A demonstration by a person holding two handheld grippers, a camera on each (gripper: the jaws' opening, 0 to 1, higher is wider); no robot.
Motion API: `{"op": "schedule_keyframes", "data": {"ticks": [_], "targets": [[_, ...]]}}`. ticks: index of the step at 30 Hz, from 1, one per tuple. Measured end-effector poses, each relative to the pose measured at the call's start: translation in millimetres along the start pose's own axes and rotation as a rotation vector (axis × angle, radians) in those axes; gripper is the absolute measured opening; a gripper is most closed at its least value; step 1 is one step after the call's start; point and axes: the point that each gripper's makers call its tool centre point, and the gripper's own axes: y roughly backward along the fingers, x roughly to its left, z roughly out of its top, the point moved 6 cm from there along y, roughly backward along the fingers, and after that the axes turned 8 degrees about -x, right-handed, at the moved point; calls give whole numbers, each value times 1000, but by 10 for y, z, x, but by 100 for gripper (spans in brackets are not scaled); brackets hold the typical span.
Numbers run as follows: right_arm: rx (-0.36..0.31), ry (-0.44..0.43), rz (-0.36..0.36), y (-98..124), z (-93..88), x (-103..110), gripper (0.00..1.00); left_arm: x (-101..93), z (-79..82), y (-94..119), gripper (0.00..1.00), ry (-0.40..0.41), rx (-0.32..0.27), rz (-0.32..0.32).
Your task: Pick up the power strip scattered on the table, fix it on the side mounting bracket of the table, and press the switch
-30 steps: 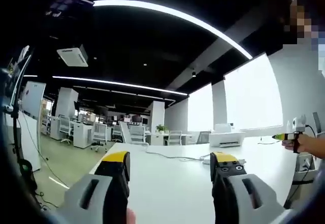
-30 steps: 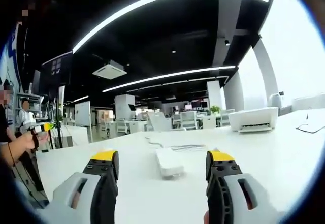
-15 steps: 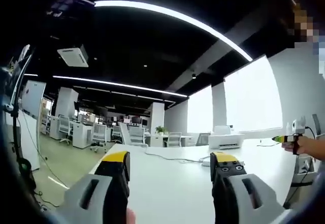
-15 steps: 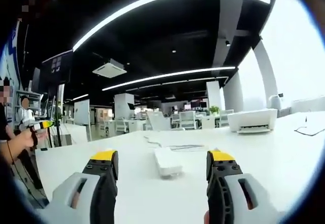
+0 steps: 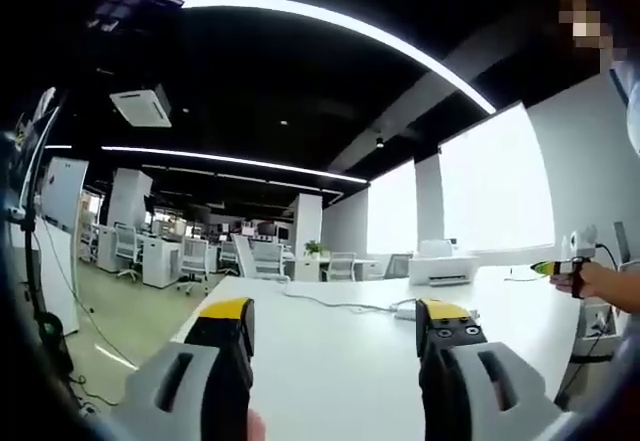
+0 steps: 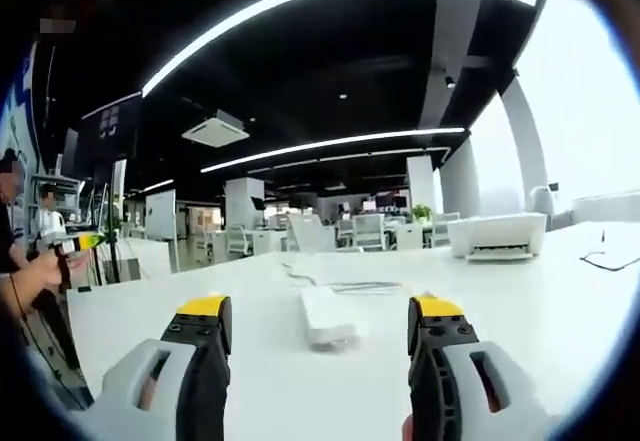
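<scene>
A white power strip point(image 6: 326, 316) lies on the white table point(image 6: 520, 301), straight ahead of my right gripper point(image 6: 320, 313), which is open with nothing between its yellow-tipped jaws. The strip's cord point(image 6: 352, 286) trails away behind it. In the left gripper view the same strip point(image 5: 404, 310) is small, just left of the right jaw of my left gripper point(image 5: 335, 313), which is open and empty above the table point(image 5: 330, 361). The cord point(image 5: 325, 303) runs left from it. The other gripper point(image 5: 562, 266) is held in a hand at the far right.
A white printer point(image 6: 498, 235) stands at the back right of the table, also seen as the printer point(image 5: 442, 269) in the left gripper view. A thin dark cable point(image 6: 608, 254) lies at the far right. A person point(image 6: 20, 261) holds a gripper at the left. Office desks and chairs point(image 5: 170, 261) stand behind.
Both cameras have shifted only slightly; the power strip has not moved and both grippers stay open.
</scene>
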Motion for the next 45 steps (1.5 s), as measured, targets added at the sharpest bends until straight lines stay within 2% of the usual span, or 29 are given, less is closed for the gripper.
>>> {"op": "schedule_keyframes", "data": {"ticks": [13, 26, 36, 40, 45], "targets": [[50, 33, 26, -222, -25, -65, 71, -92, 26, -45, 71, 1, 5, -20], [125, 60, 41, -545, -202, -175, 75, -122, 44, -48, 71, 12, -1, -27], [176, 85, 60, -761, -354, -118, 77, -163, 36, -40, 71, 18, -4, -35], [212, 112, 50, -872, -471, -106, 78, -187, 1, -47, 71, 35, -7, -37], [222, 110, 51, -963, -501, -74, 78, -218, -35, -43, 71, 42, -2, -39]]}}
